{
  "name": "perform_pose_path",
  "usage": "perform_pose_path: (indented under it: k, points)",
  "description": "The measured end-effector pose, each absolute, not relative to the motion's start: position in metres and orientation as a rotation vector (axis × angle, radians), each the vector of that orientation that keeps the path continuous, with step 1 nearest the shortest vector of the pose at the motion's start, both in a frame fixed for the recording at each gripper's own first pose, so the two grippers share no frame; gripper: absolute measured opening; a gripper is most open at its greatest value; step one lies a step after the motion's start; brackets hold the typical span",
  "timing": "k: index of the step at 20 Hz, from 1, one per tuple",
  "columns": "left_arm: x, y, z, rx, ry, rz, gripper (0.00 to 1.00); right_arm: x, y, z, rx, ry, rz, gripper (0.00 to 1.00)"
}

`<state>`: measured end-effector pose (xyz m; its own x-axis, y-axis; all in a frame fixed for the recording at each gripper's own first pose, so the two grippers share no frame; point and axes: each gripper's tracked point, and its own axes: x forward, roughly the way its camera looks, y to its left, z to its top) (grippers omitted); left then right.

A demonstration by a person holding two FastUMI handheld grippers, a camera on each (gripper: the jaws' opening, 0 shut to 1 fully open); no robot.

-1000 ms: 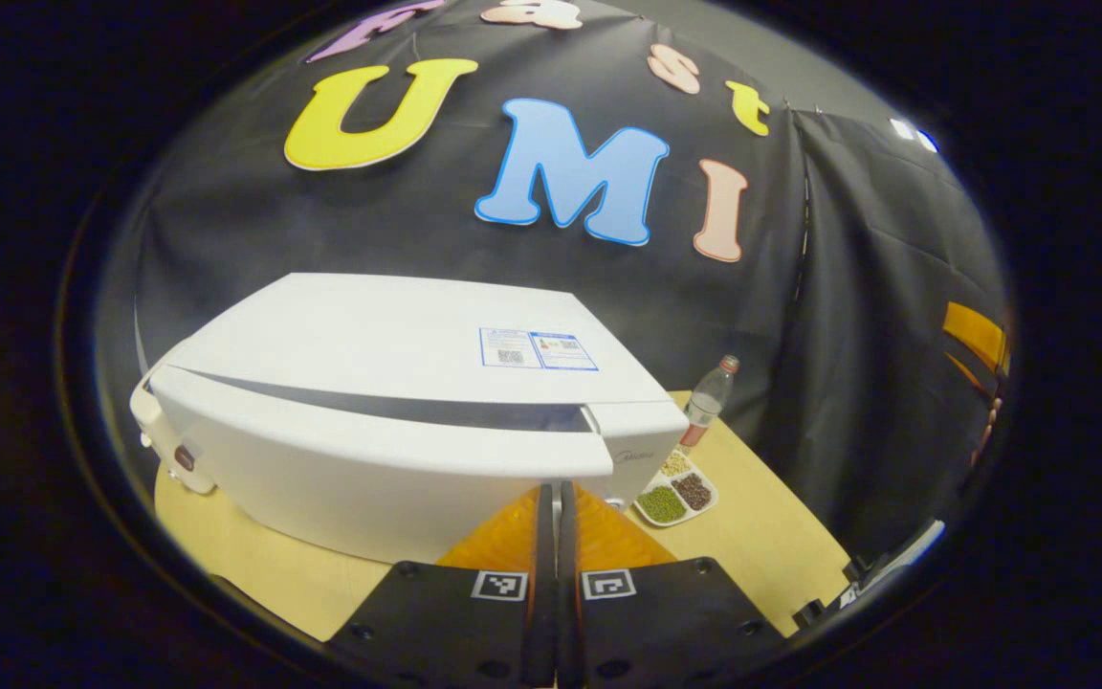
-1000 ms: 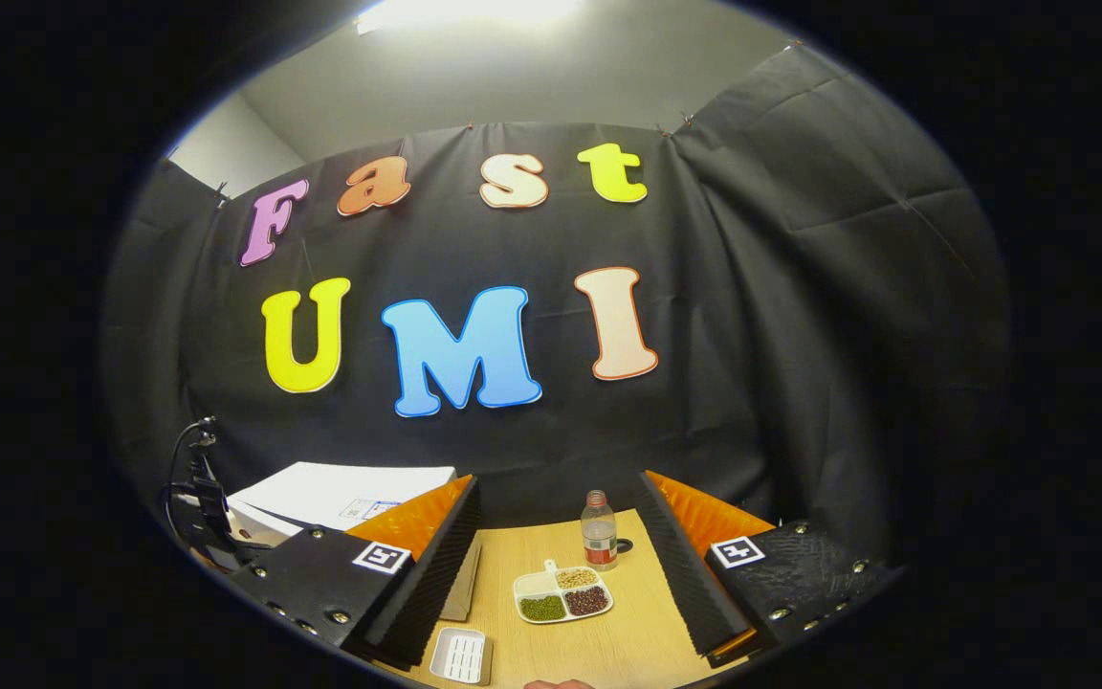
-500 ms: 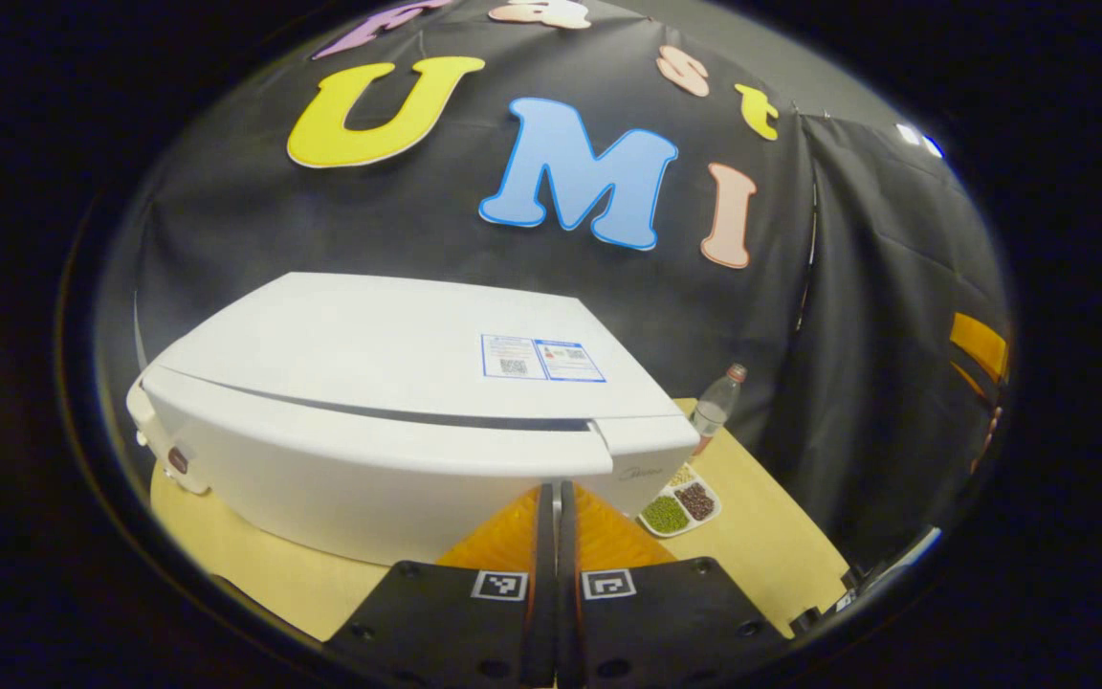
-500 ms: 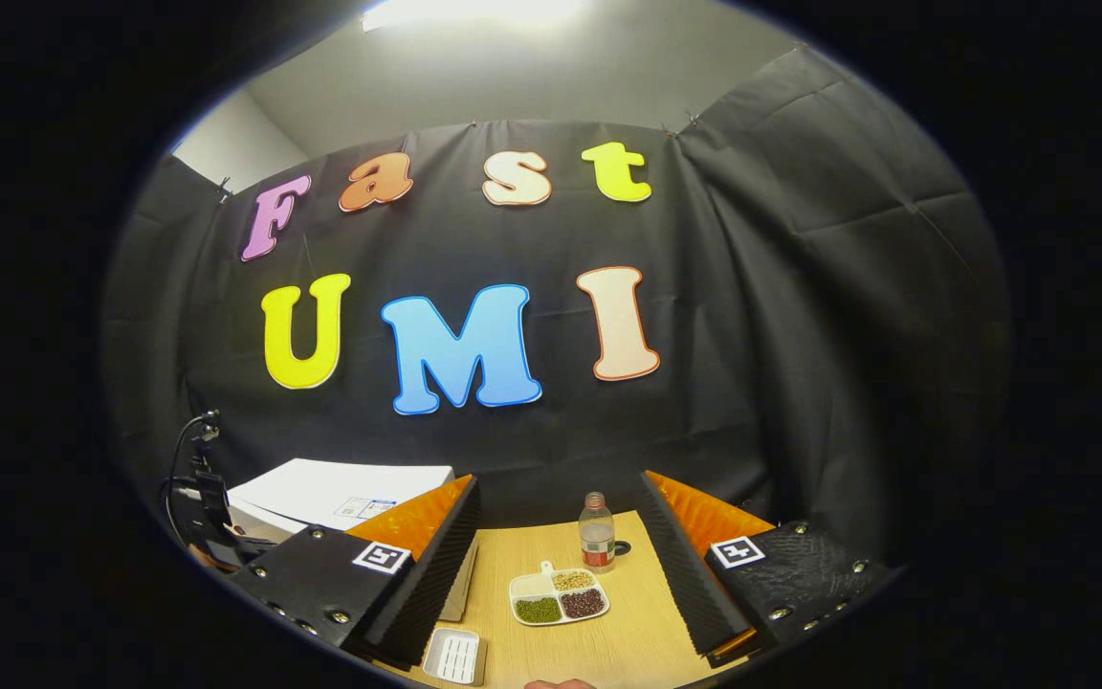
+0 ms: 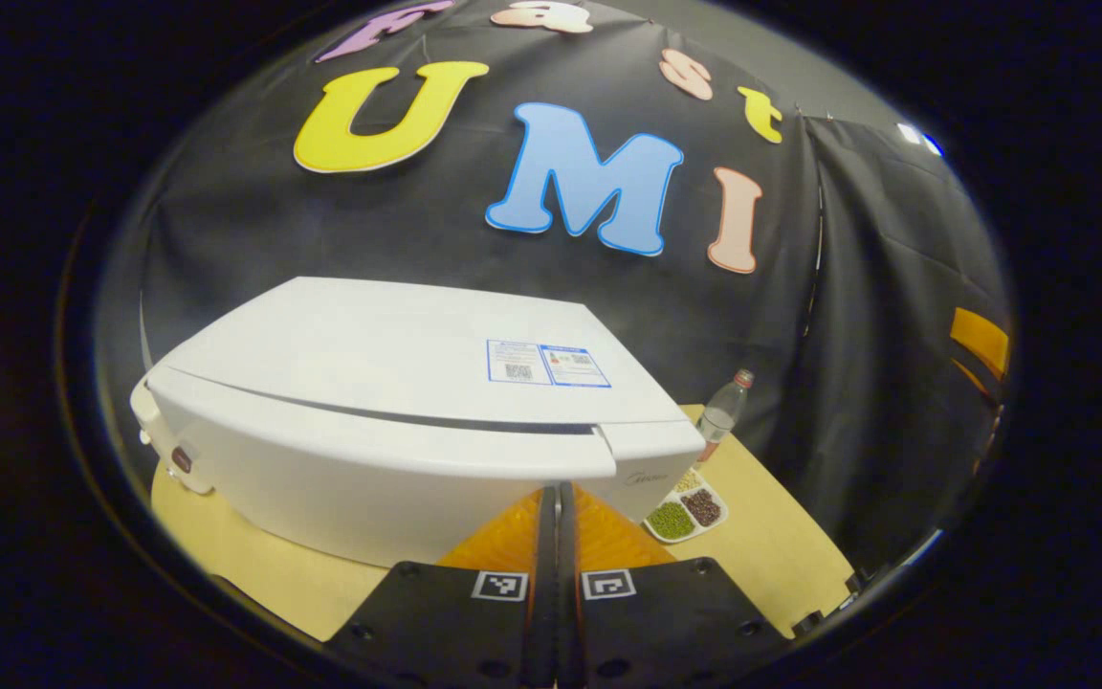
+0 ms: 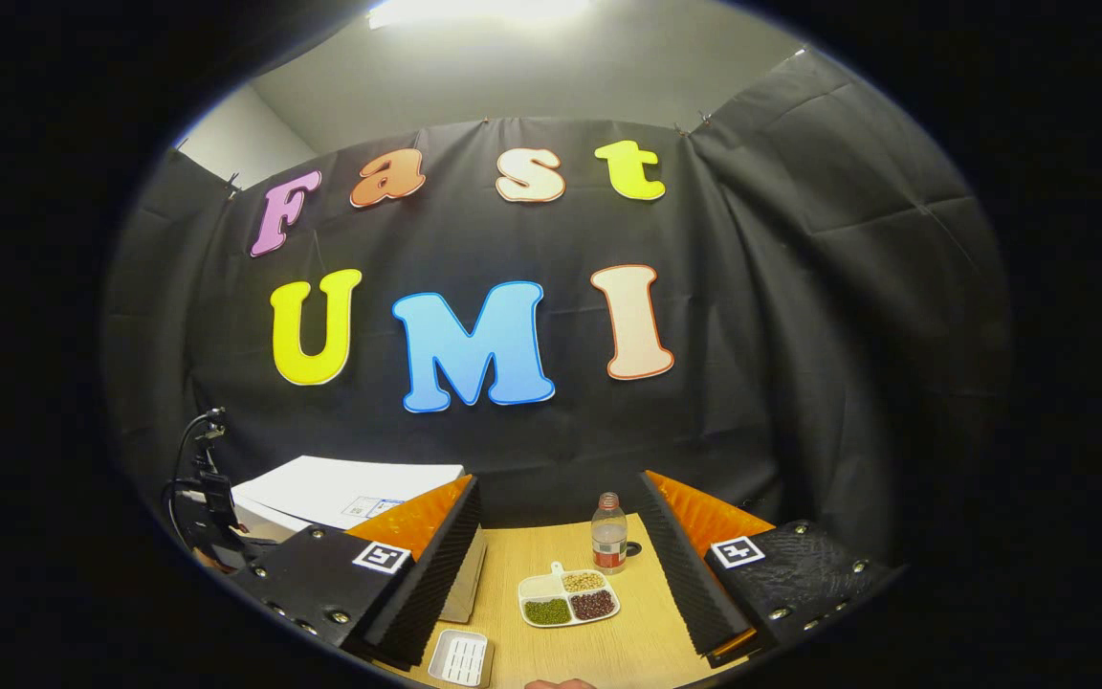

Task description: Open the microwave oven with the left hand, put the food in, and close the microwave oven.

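Fingers pressed together and empty, left gripper (image 5: 556,498) faces the closed white microwave oven (image 5: 398,421); right gripper (image 6: 561,565) gapes empty above the white divided food tray (image 6: 568,601).

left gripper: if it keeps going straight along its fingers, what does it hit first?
Most likely the microwave oven. The left gripper is shut and its tips point at the lower front face, near the door's right edge. How much gap remains is unclear; it looks very close.

White microwave (image 5: 388,383); white tray (image 6: 567,600) of green, tan, brown grains.
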<state>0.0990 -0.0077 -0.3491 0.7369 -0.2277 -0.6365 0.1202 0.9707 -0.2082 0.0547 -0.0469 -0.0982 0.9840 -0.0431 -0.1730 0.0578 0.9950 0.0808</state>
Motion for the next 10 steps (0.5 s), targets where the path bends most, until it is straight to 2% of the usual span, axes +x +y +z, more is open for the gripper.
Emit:
perform_pose_path:
  k: [4,10]
  points:
    - [0.102,-0.008,-0.35,-0.145,0.707,-0.19,0.09,0.056,-0.044,-0.098,0.091,0.173,-0.046,0.98]
    - [0.111,-0.01,-0.353,-0.114,0.7,-0.185,0.06,0.056,-0.04,-0.097,0.072,0.173,-0.028,0.98]
